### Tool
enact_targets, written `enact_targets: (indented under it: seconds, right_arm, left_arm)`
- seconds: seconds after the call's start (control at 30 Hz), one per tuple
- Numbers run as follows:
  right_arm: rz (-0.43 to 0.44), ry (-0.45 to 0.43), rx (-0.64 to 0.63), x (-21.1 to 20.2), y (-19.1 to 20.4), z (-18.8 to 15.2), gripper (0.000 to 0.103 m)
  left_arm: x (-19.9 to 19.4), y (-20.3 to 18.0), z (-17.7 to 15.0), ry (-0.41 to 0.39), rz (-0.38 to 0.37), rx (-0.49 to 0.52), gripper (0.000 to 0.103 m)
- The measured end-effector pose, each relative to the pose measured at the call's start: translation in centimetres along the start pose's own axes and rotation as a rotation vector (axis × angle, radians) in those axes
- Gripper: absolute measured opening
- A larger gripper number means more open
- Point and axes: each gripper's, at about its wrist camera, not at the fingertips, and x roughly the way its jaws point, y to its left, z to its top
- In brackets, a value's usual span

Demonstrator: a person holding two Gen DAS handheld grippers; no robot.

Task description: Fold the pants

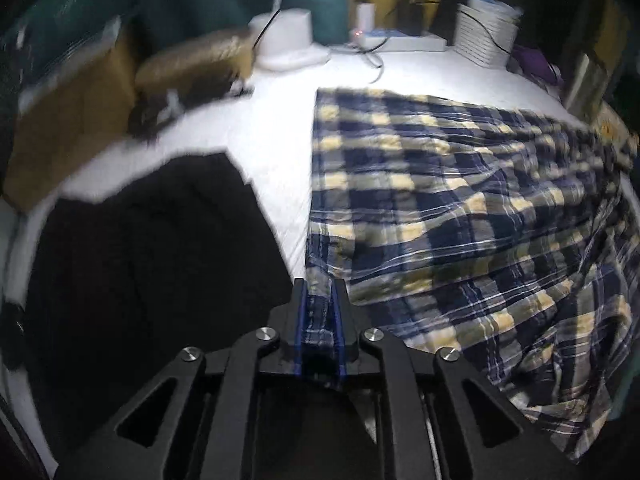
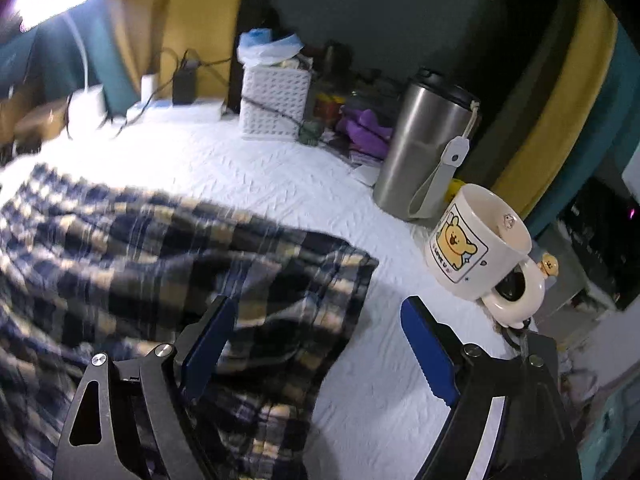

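Note:
The blue, yellow and white plaid pants [image 1: 460, 216] lie spread over the white quilted surface [image 1: 276, 148]. My left gripper [image 1: 321, 292] is shut on the pants' near left edge, with plaid cloth pinched between its blue pads. In the right wrist view the pants [image 2: 160, 256] cover the left half of the surface, with a corner ending near the middle. My right gripper [image 2: 316, 344] is open and empty, its left finger [image 2: 208, 344] over the plaid cloth and its right finger [image 2: 430, 354] over the bare white surface [image 2: 384, 360].
A black garment [image 1: 152, 280] lies left of the pants. A cartoon bear mug [image 2: 476, 240] and a steel tumbler [image 2: 424, 144] stand close to my right gripper at the right edge. A white basket [image 2: 274, 104], power strip, cables and brown bags [image 1: 192, 68] line the back.

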Motion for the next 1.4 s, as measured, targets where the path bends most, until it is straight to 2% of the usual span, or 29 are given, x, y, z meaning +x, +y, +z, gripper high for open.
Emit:
enact_targets:
  seconds: [0.03, 0.07, 0.1, 0.17, 0.2, 0.3, 0.33, 0.47, 0.6, 0.8, 0.93, 1.0, 1.13, 1.17, 1.2, 1.23, 1.27, 1.3, 1.4]
  right_arm:
    - [0.002, 0.004, -0.001, -0.2, -0.1, -0.3, 0.086]
    - [0.006, 0.005, 0.001, -0.3, -0.1, -0.5, 0.086]
    - [0.010, 0.004, 0.004, -0.5, -0.2, -0.7, 0.086]
    - [0.013, 0.006, 0.000, -0.5, -0.2, -1.0, 0.086]
    - [0.007, 0.016, -0.001, -0.4, -0.4, -1.2, 0.086]
    - [-0.031, 0.013, 0.027, -0.8, -1.3, -1.6, 0.086]
    - [-0.040, 0.007, 0.037, -1.4, -1.7, -1.8, 0.086]
    - [-0.079, -0.012, 0.071, -3.8, -3.1, -2.8, 0.086]
    - [-0.089, -0.025, 0.108, -6.3, -3.6, -4.6, 0.086]
    - [-0.081, -0.003, 0.152, -8.2, -2.6, -7.6, 0.086]
    - [-0.079, 0.005, 0.214, -9.3, -2.3, -9.4, 0.086]
    - [-0.081, 0.003, 0.249, -10.1, -2.2, -10.3, 0.086]
    - [-0.087, 0.008, 0.304, -10.9, -2.0, -12.1, 0.086]
    - [-0.086, 0.013, 0.313, -10.9, -2.0, -12.5, 0.086]
    - [-0.085, 0.017, 0.322, -10.8, -2.0, -12.9, 0.086]
    - [-0.084, 0.019, 0.326, -10.6, -1.9, -13.1, 0.086]
    - [-0.079, 0.018, 0.330, -10.4, -1.8, -13.5, 0.086]
    - [-0.064, 0.018, 0.335, -10.0, -1.8, -14.0, 0.086]
    - [-0.008, 0.042, 0.379, -8.7, -2.1, -14.8, 0.086]
  left_arm:
    - [-0.4, 0.9, -0.2, 0.011, -0.067, -0.033, 0.015]
    - [-0.8, 1.0, -0.3, 0.010, -0.109, -0.045, 0.024]
    - [-1.1, 1.3, -0.4, 0.007, -0.141, -0.043, 0.044]
    - [-1.3, 0.7, -0.8, -0.001, -0.149, -0.005, 0.064]
    - [-1.1, 0.3, -1.0, -0.002, -0.130, 0.019, 0.064]
    - [0.2, -0.3, -1.1, -0.006, 0.050, 0.079, 0.064]
    - [0.1, 0.0, -1.0, -0.022, 0.073, 0.072, 0.064]
    - [-2.5, 0.8, -0.9, -0.115, 0.069, 0.042, 0.064]
    - [-5.7, 0.5, -1.3, -0.219, -0.053, 0.055, 0.064]
    - [-5.5, -3.0, -4.5, -0.104, -0.279, 0.191, 0.064]
    - [-5.0, -4.4, -6.8, -0.056, -0.369, 0.239, 0.064]
    - [-5.0, -4.7, -7.4, -0.050, -0.428, 0.237, 0.064]
    - [-4.9, -5.9, -8.5, -0.047, -0.502, 0.275, 0.064]
    - [-4.7, -6.3, -8.8, -0.050, -0.524, 0.289, 0.060]
    - [-4.4, -6.6, -9.0, -0.050, -0.530, 0.299, 0.035]
    - [-4.0, -6.8, -9.1, -0.057, -0.507, 0.305, 0.022]
    - [-4.0, -6.8, -9.0, -0.062, -0.494, 0.303, 0.000]
    - [-3.9, -6.8, -8.9, -0.056, -0.491, 0.299, 0.000]
    - [-5.9, -6.1, -8.6, -0.149, -0.454, 0.281, 0.000]
